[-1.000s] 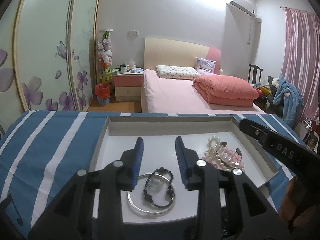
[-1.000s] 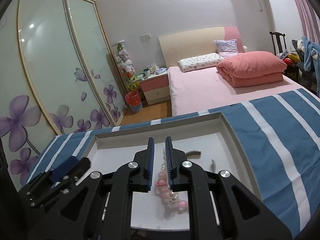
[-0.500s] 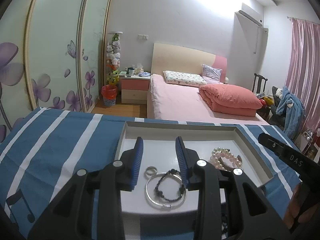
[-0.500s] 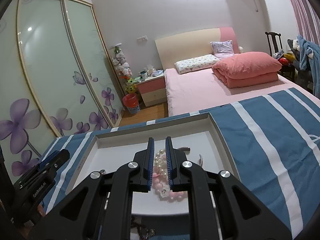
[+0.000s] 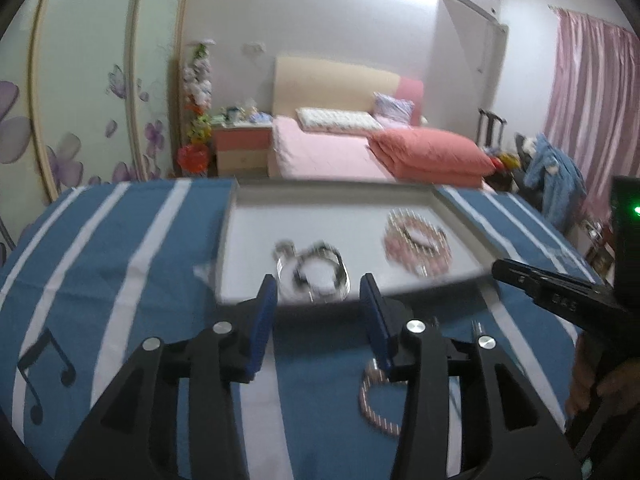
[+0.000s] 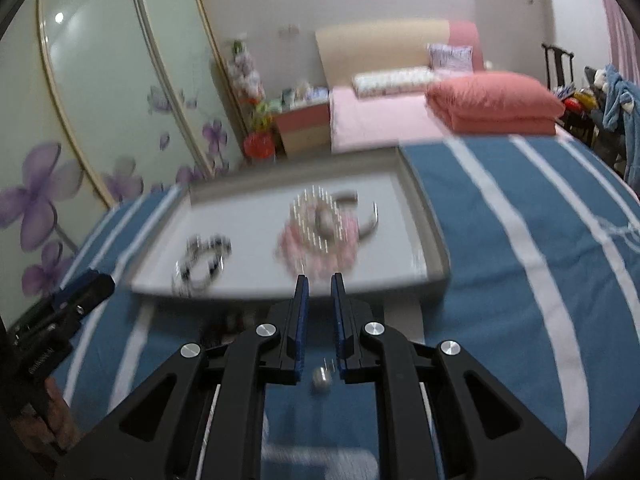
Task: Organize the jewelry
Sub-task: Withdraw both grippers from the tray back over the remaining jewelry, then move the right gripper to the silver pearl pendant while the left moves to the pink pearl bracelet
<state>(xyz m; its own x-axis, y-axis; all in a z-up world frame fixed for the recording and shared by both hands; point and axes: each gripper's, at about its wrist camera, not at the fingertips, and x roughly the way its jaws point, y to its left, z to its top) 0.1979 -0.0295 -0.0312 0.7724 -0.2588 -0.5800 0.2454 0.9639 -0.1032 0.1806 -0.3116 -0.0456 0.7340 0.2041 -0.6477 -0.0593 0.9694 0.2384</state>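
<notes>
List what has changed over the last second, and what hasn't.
Both hand-held grippers pulled back off the tray. The right hand-held gripper let go of the pink-and-white bead bracelet, which now lies in the tray. The left hand-held gripper stays open and empty. The black bead bracelet and silver bangle remain in place.

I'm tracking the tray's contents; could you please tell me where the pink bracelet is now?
The pink bracelet lies in the tray, right of centre in both views, with the black bead bracelet to its left.
</notes>
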